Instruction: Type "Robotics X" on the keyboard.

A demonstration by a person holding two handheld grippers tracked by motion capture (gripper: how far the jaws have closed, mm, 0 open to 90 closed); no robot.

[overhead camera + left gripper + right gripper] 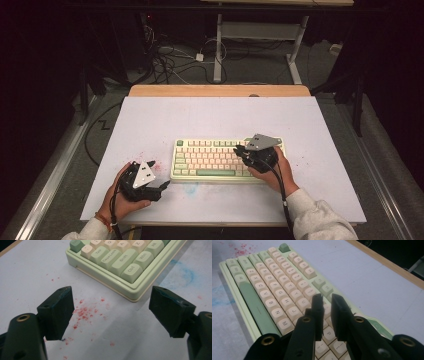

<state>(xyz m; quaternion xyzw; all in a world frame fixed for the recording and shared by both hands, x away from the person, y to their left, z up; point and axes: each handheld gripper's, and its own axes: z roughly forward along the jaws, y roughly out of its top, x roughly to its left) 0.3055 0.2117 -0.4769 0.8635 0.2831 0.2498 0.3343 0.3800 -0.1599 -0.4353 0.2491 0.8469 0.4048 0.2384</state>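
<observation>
I see a white table [150, 120] with a pale green keyboard [210, 159] at its centre. My left gripper [111, 312] rests beside the keyboard's left end, jaws spread wide, holding nothing. My right gripper [327, 312] hovers over the keyboard's right-hand keys, jaws parted by a narrow gap, nothing between them.

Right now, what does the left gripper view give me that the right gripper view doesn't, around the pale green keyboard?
Left gripper view: the left gripper with jaws spread wide and nothing between them, over red specks on the white table sheet, facing the keyboard's Ctrl corner.

Right gripper view: the right gripper, jaws nearly together with a narrow gap, above the cream letter keys and the wooden table edge.

Both: the pale green keyboard and the blue smudge.
</observation>
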